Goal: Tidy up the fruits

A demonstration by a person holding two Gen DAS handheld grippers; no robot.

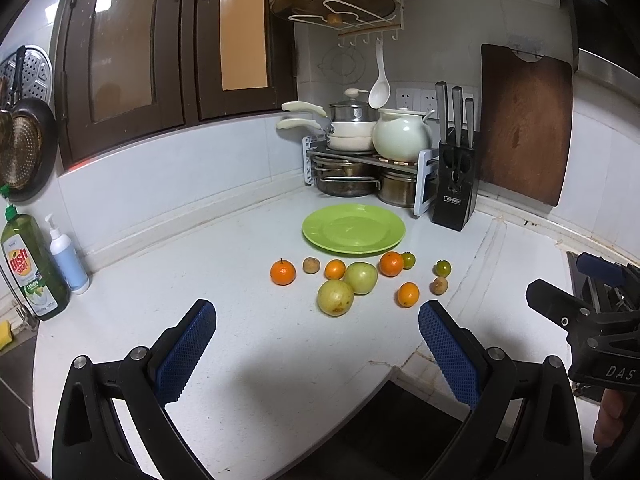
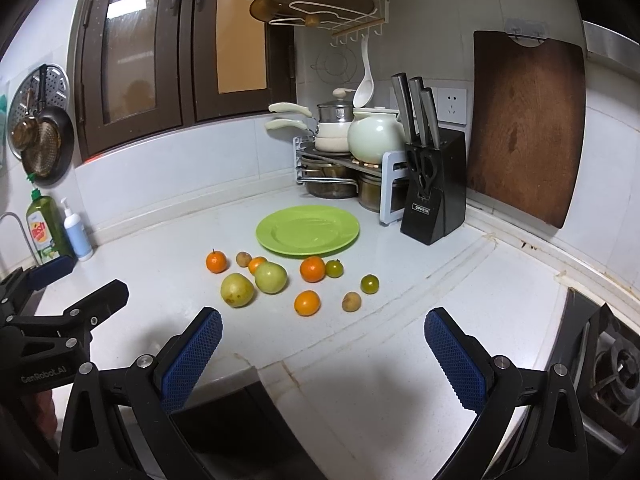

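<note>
An empty green plate (image 1: 353, 229) (image 2: 308, 231) sits on the white counter near the back corner. In front of it lie several loose fruits: two yellow-green guavas (image 1: 335, 297) (image 2: 237, 290), several oranges such as the nearest one (image 1: 408, 294) (image 2: 307, 303), two small green citrus (image 1: 443, 268) (image 2: 369, 284) and two small brown fruits (image 1: 439, 285) (image 2: 351, 301). My left gripper (image 1: 318, 316) is open and empty, short of the fruits. My right gripper (image 2: 323, 324) is open and empty, also short of them, and shows at the right edge of the left wrist view (image 1: 560, 304).
A black knife block (image 1: 456, 196) (image 2: 434, 196) and a rack of pots (image 1: 360, 160) (image 2: 340, 160) stand behind the plate. A wooden cutting board (image 2: 524, 128) leans on the right wall. Dish soap (image 1: 30, 264) and a pump bottle (image 1: 68, 256) stand left. A gas stove (image 2: 612, 368) lies right.
</note>
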